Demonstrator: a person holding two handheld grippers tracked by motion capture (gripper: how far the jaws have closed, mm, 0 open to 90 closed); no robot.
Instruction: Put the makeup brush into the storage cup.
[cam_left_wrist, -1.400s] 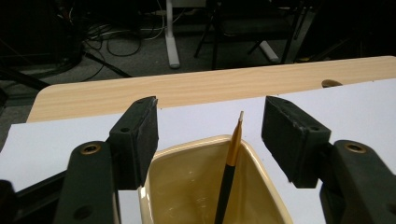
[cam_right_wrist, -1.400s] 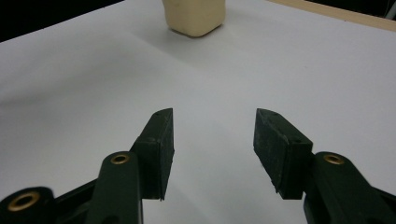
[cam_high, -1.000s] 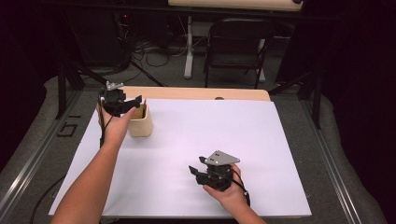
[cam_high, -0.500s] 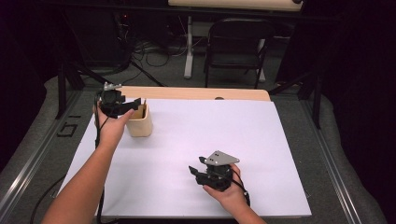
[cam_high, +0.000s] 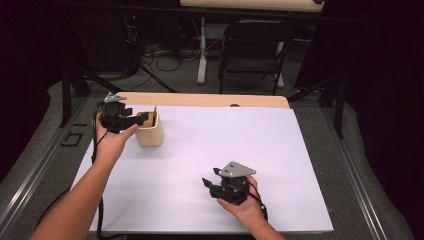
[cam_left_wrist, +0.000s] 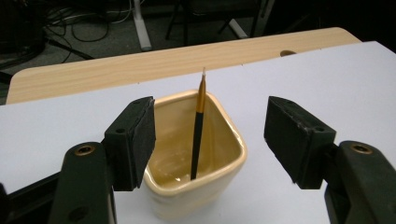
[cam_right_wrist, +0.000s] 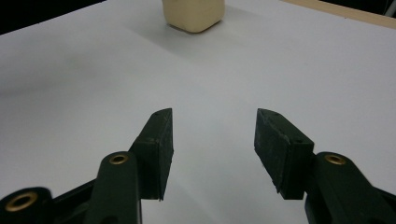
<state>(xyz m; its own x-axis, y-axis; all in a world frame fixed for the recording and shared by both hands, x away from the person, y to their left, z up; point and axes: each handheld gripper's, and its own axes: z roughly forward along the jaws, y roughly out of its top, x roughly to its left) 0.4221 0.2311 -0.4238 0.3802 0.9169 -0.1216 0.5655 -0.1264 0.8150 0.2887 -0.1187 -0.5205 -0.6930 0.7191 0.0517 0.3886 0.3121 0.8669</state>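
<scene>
Left gripper view: my left gripper (cam_left_wrist: 210, 140) gapes empty over cup (cam_left_wrist: 196, 186) holding pencil (cam_left_wrist: 198, 130); right gripper (cam_right_wrist: 212, 149) apart, cup at 12 o'clock.

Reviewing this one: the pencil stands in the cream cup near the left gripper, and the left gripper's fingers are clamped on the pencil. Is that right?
Not quite. The pencil does stand in the cream cup, but the left gripper is open, its fingers apart on either side of the cup and touching nothing. The left gripper view shows it.
</scene>
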